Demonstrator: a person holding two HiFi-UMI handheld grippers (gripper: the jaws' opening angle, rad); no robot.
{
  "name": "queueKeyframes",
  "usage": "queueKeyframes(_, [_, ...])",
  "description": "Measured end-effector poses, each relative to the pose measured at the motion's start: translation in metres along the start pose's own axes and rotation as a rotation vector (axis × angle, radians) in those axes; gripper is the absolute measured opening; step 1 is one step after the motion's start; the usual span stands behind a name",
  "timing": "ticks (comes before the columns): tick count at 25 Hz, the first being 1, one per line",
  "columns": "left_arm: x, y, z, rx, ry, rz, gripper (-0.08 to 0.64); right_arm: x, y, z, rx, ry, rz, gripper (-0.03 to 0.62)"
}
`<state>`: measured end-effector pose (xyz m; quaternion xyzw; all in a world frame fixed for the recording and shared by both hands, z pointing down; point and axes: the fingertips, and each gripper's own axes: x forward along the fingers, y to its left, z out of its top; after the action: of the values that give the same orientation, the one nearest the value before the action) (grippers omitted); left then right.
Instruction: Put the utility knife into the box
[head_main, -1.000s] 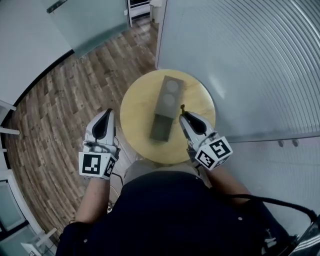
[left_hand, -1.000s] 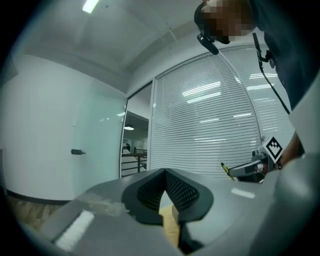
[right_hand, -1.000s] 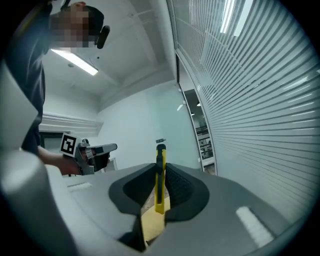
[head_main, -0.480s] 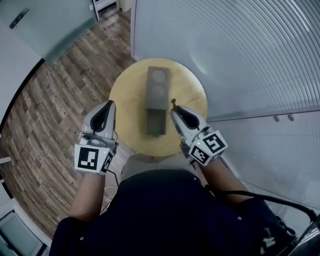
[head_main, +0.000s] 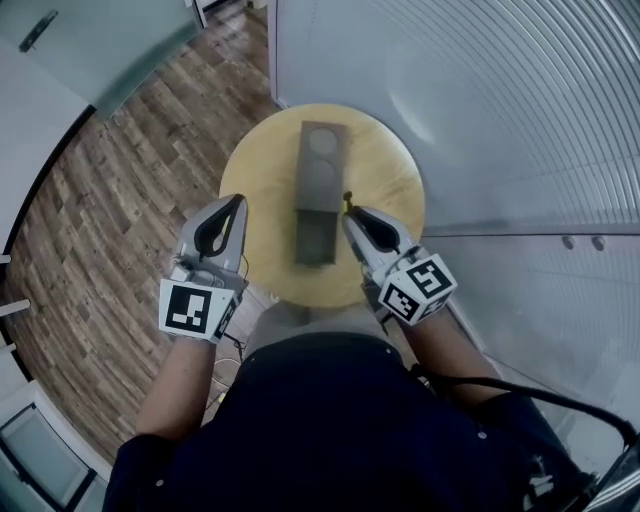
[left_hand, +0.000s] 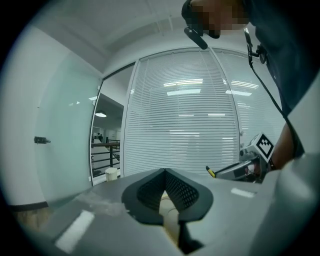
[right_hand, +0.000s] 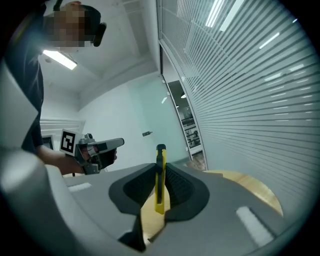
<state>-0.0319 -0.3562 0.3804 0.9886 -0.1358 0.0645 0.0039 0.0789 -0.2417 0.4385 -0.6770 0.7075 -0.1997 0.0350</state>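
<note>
Right gripper (right_hand: 160, 171): pads clamped on the utility knife (right_hand: 160, 184). Knife is yellow and stands upright between the pads, its tip above them. Left gripper (left_hand: 164, 172): jaws pressed together, nothing between. Knife is held over the round wooden table (head_main: 262, 195), just right of the long dark box (head_main: 318, 185). Left gripper tip is at the table's left edge.
</note>
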Motion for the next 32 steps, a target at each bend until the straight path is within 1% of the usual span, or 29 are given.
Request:
queueKeyframes(2, [0.003,0.002,-0.004,0.009,0.009,0.003,0.002,0.005,-0.003,-0.012,-0.003,0.027,0.005,0.066])
queueKeyframes(6, [0.01,0.005,-0.016,0.018,0.019,0.008,0.002,0.013,-0.008,-0.032,0.023,0.059,0.021,0.066])
queueKeyframes(12, [0.019,0.003,-0.039,-0.006,0.053,0.009,0.002,0.028,-0.003,-0.069,0.043,0.132,0.059,0.066])
queueKeyframes(15, [0.019,0.003,-0.049,-0.014,0.068,0.006,0.003,0.034,-0.001,-0.081,0.059,0.15,0.063,0.066])
queueKeyframes(20, [0.024,0.004,-0.083,-0.033,0.116,0.005,0.002,0.041,-0.014,-0.107,0.088,0.161,0.051,0.066])
queueKeyframes(26, [0.023,0.012,-0.109,-0.046,0.161,0.018,0.003,0.051,-0.009,-0.134,0.09,0.206,0.064,0.066])
queueKeyframes(29, [0.026,0.015,-0.117,-0.043,0.173,0.017,0.002,0.058,-0.013,-0.144,0.062,0.228,0.083,0.066])
queueKeyframes(32, [0.025,0.016,-0.133,-0.05,0.193,0.028,0.002,0.064,-0.022,-0.163,0.048,0.259,0.096,0.066])
